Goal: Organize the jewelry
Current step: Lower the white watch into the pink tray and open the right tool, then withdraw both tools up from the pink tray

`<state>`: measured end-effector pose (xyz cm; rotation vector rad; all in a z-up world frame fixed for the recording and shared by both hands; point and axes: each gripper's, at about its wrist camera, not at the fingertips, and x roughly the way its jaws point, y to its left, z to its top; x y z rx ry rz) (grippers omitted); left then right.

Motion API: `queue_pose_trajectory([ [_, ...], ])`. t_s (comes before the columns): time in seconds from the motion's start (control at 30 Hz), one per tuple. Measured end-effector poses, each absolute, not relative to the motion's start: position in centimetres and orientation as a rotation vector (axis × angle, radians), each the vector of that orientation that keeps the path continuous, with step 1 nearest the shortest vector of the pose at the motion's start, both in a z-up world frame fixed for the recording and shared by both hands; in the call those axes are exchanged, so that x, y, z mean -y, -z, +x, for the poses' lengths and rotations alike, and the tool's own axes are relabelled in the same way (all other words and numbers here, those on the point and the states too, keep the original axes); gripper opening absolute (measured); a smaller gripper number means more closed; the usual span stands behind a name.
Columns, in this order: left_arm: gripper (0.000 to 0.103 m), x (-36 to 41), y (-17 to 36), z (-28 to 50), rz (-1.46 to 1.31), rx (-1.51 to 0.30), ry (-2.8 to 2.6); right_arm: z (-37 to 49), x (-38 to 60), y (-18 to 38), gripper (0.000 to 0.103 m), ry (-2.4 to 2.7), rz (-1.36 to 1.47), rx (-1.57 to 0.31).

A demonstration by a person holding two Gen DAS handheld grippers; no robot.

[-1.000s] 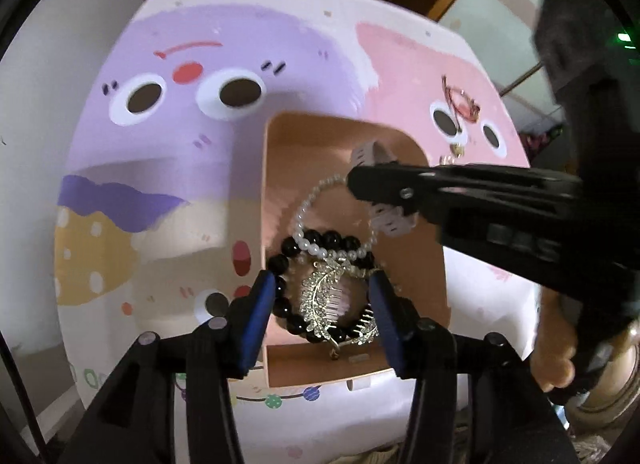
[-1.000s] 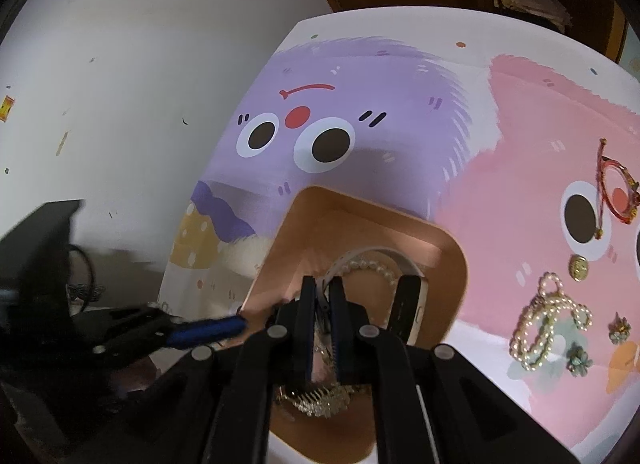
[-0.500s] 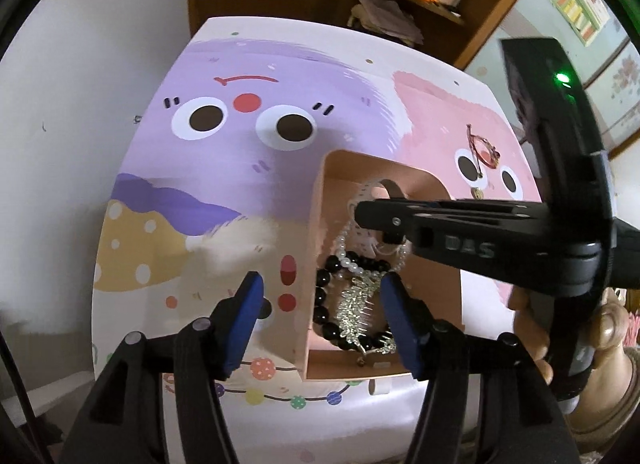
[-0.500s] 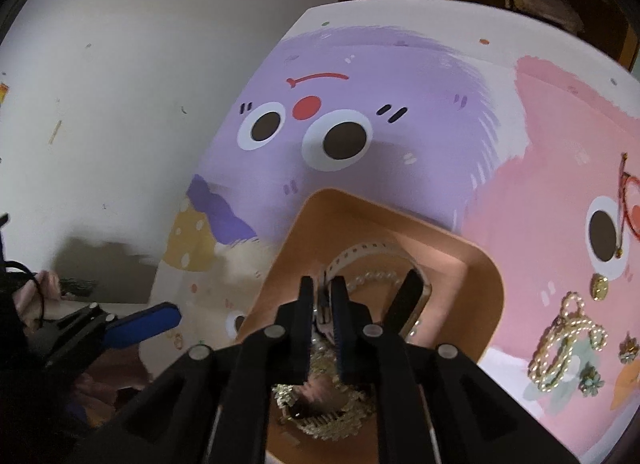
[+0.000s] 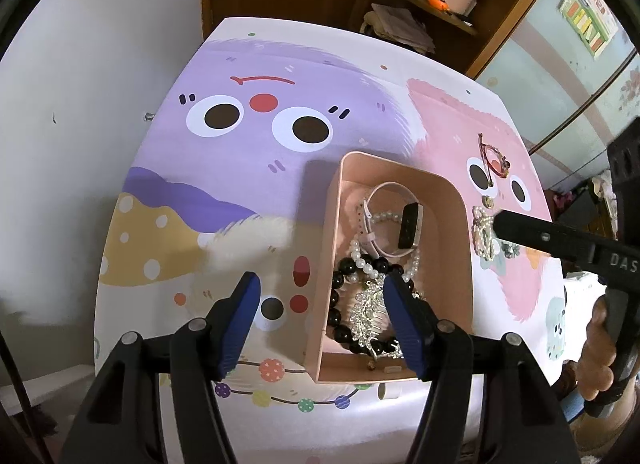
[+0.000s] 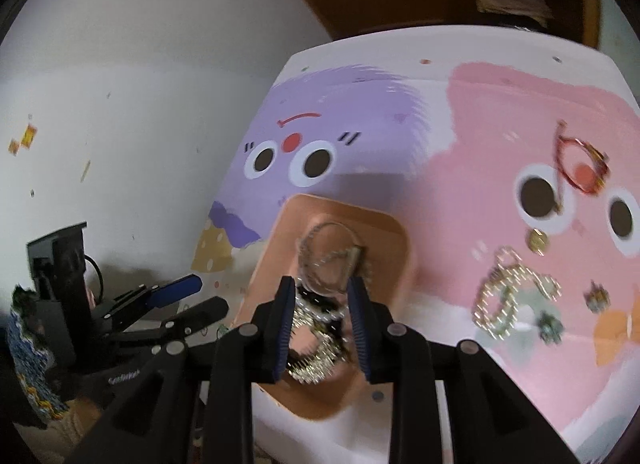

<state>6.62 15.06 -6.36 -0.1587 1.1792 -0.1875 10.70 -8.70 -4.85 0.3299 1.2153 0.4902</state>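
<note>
Jewelry fills a pink tray (image 5: 466, 232) that sits on the bench (image 5: 280, 63), whose cover shows cartoon faces in purple and pink. Inside the tray lie a white smartwatch (image 5: 404, 219) with a dark face at the far end, a pearl strand (image 5: 362, 258) beside it, a black bead bracelet (image 5: 334, 296) along the near left wall, and a silver hair comb (image 5: 366, 308) on top of the beads.

Left gripper (image 5: 322, 320) hovers above the tray's near left wall with its blue-padded fingers (image 5: 240, 320) well apart and holding nothing; one finger is over the bench cover, the other over the tray. Right gripper (image 6: 322, 328) is also spread wide and empty, hanging over the tray's near part; that view is blurred.

To the right of the tray, on the pink part of the cover, more pieces lie loose: a red string bracelet (image 5: 494, 155) at the far side, a small gold coin-like piece (image 6: 538, 240) nearer, then a pearl chain bracelet (image 6: 512, 296), and two small dark earrings or brooches (image 6: 596, 296) further right. In the left wrist view the right gripper's black finger crosses over the pearl chain bracelet.
</note>
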Motion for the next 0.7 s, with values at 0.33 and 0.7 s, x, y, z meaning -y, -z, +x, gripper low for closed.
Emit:
queue_pose_trajectory([
  [0.33, 0.062, -13.4, 5.5, 5.8, -0.110, -1.167, 0.198, 7.2, 12.6, 5.7, 0.027, -0.395, 0.405, -1.229],
  [0.7, 0.062, -11.0, 4.8, 5.0, -0.038, -1.158, 0.230, 3.4, 16.3, 6.3, 0.027, -0.279, 0.378, -1.209],
])
